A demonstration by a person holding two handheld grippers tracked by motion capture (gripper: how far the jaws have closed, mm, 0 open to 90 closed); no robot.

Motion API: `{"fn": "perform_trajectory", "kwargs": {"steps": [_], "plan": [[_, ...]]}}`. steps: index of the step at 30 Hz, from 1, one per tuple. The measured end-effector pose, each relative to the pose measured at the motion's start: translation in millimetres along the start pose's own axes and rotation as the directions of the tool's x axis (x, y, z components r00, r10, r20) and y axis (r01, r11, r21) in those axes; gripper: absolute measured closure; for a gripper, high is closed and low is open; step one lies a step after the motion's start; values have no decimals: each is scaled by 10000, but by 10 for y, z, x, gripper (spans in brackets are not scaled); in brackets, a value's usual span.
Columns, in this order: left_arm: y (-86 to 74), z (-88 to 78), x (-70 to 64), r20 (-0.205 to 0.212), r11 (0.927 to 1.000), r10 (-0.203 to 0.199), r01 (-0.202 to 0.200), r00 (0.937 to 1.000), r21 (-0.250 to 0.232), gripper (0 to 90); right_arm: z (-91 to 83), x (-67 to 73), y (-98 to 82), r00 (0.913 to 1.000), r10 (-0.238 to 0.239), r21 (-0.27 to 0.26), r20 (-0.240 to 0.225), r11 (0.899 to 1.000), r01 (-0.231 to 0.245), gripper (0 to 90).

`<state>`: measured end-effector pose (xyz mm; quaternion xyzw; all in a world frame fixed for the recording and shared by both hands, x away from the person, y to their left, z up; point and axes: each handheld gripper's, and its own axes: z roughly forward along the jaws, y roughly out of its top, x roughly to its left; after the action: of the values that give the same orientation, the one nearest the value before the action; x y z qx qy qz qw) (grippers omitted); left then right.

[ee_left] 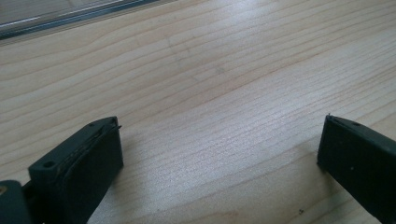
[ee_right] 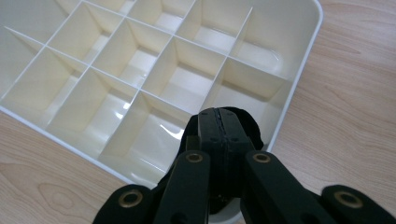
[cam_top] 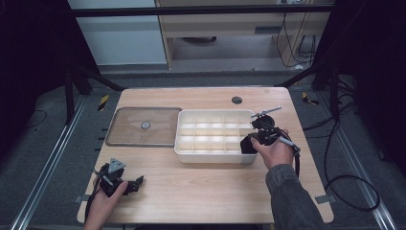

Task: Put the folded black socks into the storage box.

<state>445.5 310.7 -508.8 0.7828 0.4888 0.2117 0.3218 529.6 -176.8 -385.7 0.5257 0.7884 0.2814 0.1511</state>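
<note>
Right hand-held gripper [ee_right: 223, 122], jaws pressed together on a black fabric-like piece [ee_right: 250, 128], hung over the lower-right compartment of the white divided tray [cam_top: 213, 155], probably to sort it, while the left hand-held gripper [cam_top: 135, 183] sat apart, idle, lower left on the table [cam_top: 201, 191].

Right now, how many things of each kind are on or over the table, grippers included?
White divided tray: 1
Clear lid: 1
Black soft item: 1
Grippers: 2, left gripper and right gripper
Total: 5
</note>
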Motion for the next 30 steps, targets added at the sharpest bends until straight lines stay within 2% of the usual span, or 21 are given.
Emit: {"fn": "perform_trajectory", "kwargs": {"steps": [14, 30], "plan": [[2, 2, -2, -13, 10000, -2, 2, 10000, 3, 0, -175, -23, 22, 9998, 51, -695, -212, 9976, -65, 900], [-2, -2, -4, 23, 10000, 18, -18, 10000, 12, 0, -383, 27, 10, 9977, 128, -1595, -668, 9869, -234, 900]]}}
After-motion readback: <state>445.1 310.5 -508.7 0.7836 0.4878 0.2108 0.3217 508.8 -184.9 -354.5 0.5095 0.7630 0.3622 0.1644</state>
